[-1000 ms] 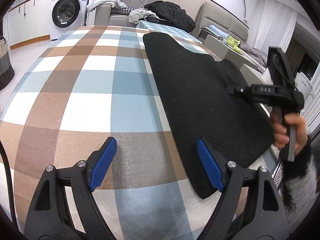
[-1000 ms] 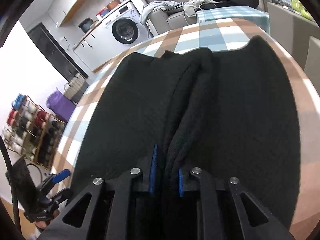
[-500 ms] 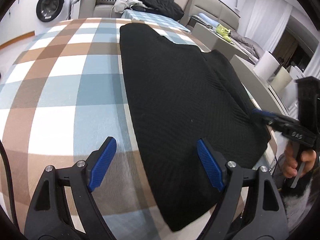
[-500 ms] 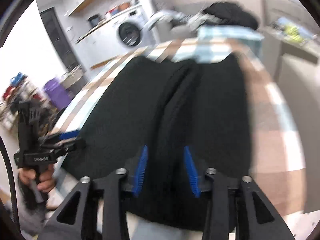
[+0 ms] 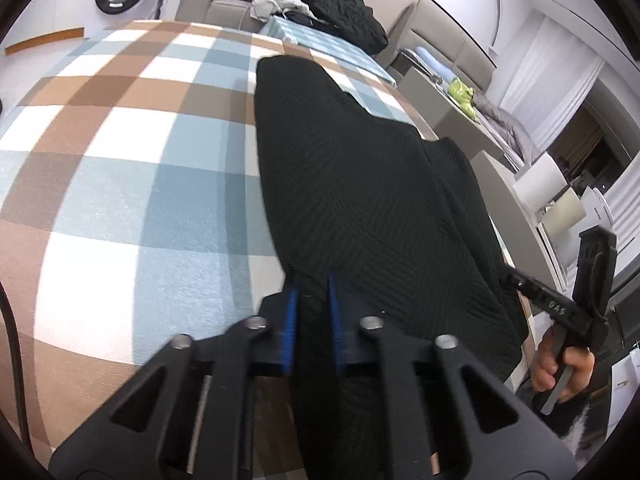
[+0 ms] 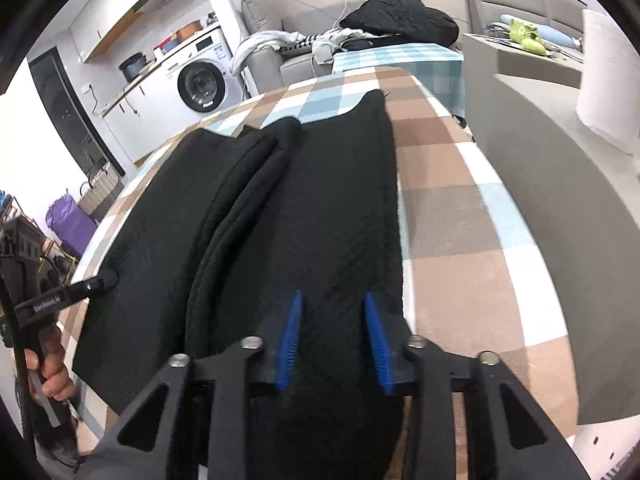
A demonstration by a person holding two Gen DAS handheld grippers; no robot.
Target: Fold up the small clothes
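Note:
A black knitted garment (image 5: 360,184) lies flat on a checked tablecloth (image 5: 120,168); it also shows in the right wrist view (image 6: 304,216), with a raised fold down its middle. My left gripper (image 5: 312,284) is shut on the garment's near left corner. It shows in the right wrist view (image 6: 112,278) pinching the hem. My right gripper (image 6: 332,304) is partly open, its blue pads either side of the garment's near right edge. It shows at the right in the left wrist view (image 5: 510,276), at the hem.
A washing machine (image 6: 200,80) stands beyond the table. A sofa with a black jacket (image 6: 400,20) and loose clothes is behind. A grey side table (image 6: 560,160) is on the right. A rack and a purple bag (image 6: 68,216) are on the left.
My left gripper moved right onto the garment's corner and shut on it. My right gripper let go of the middle fold, opened and shifted to the garment's right edge.

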